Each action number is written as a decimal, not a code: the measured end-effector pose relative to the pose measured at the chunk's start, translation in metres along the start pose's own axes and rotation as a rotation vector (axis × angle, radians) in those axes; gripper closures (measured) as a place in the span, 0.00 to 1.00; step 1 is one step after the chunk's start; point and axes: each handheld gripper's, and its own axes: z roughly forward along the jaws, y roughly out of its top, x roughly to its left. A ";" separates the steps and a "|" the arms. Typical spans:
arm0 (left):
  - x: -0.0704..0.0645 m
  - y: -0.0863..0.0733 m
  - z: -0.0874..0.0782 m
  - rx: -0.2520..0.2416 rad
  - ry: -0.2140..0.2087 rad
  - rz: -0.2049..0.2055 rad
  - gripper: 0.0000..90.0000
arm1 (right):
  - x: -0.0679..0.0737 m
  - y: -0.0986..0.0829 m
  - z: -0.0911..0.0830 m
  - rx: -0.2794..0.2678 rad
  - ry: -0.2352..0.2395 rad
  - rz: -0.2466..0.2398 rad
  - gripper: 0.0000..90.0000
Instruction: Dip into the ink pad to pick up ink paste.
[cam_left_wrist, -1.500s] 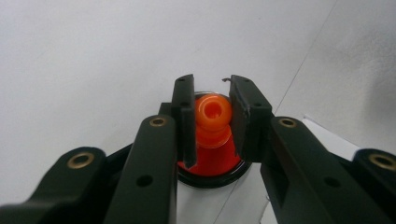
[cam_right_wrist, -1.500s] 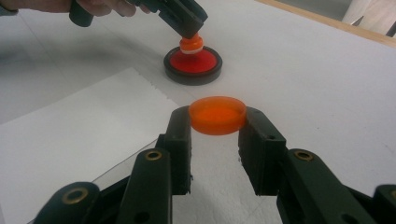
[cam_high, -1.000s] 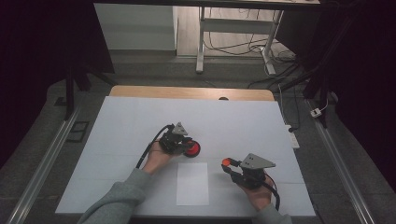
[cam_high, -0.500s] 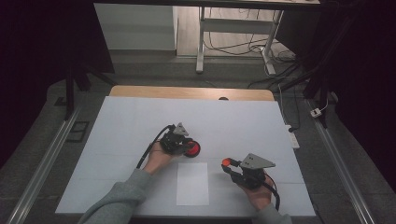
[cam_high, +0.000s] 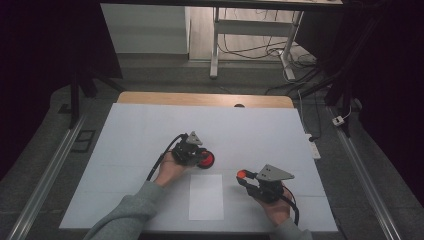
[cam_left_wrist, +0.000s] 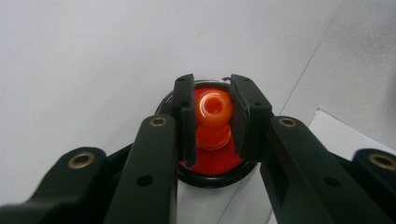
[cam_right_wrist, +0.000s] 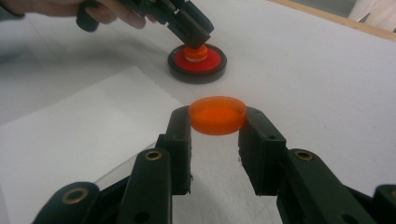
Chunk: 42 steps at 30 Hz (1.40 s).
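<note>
While the orange knob (cam_left_wrist: 213, 114) stands on its red, black-rimmed disc (cam_right_wrist: 197, 63) just beyond the white sheet (cam_high: 206, 196), your left gripper (cam_left_wrist: 212, 116) clamps it. Your right gripper (cam_right_wrist: 217, 122) pinches an orange cap (cam_right_wrist: 217, 115) above the table (cam_high: 260, 125), nothing between.

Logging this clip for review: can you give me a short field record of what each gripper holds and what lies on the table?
left gripper: shut on the orange knob of a red disc in a black ring
right gripper: shut on an orange cap, held above the table
between the hands: white paper sheet, flat
surface: white table cover
</note>
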 end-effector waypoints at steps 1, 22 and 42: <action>0.000 0.000 0.000 -0.002 -0.001 -0.003 0.81 | 0.000 0.000 0.000 -0.003 0.003 0.004 0.72; 0.001 0.001 -0.008 -0.069 -0.030 0.002 0.81 | 0.000 0.002 -0.002 -0.009 0.009 -0.004 0.72; 0.004 0.003 -0.017 -0.083 -0.043 -0.013 0.81 | -0.002 0.001 -0.003 -0.003 0.004 -0.001 0.72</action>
